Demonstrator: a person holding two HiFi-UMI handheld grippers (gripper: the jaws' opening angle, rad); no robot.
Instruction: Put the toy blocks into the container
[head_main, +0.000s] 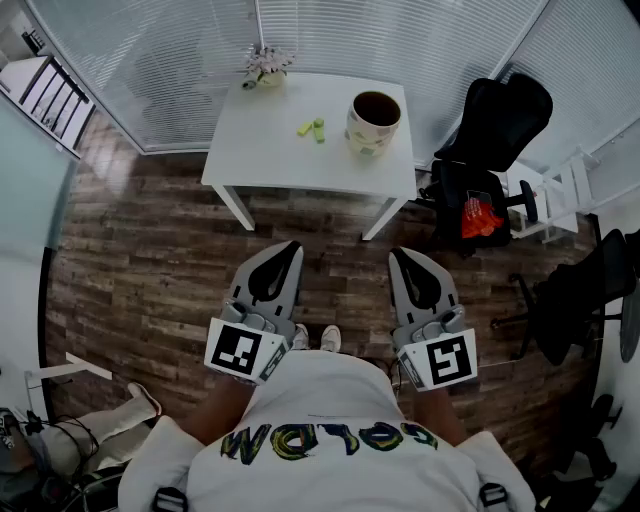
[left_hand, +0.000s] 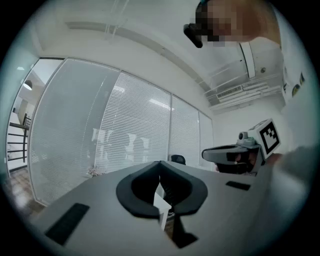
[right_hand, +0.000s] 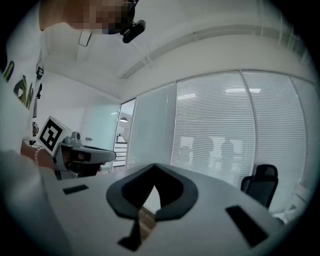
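The left gripper (head_main: 289, 248) and the right gripper (head_main: 398, 254) are held side by side at the person's waist, both level and pointing ahead toward a white table (head_main: 262, 145); each gripper's own view shows its two dark jaws closed tip to tip with nothing between them, so both are empty.

The toy blocks (head_main: 312, 128) are small yellow-green pieces lying on the table top, close together, near the middle; they are well apart from both grippers, with a strip of wooden floor (head_main: 150, 250) and the near edge of the table between them; seen from the head view they lie ahead of the gap between the two grippers, nearer the left gripper's line than the right's.

The container (head_main: 366, 140) is a round, pale pot with a leafy pattern and a dark inside; it stands upright on the same table, just to the right of the blocks and not touching them, roughly ahead of the right gripper; none of the blocks can be seen in it.

A small plant (head_main: 266, 65) sits at the far edge of the table, beyond the blocks; a black chair (head_main: 497, 120) stands to the right of the table; white blinds (head_main: 180, 50) close off the far side of the room; the toes of the person's shoes (head_main: 329, 338) show between the two grippers.
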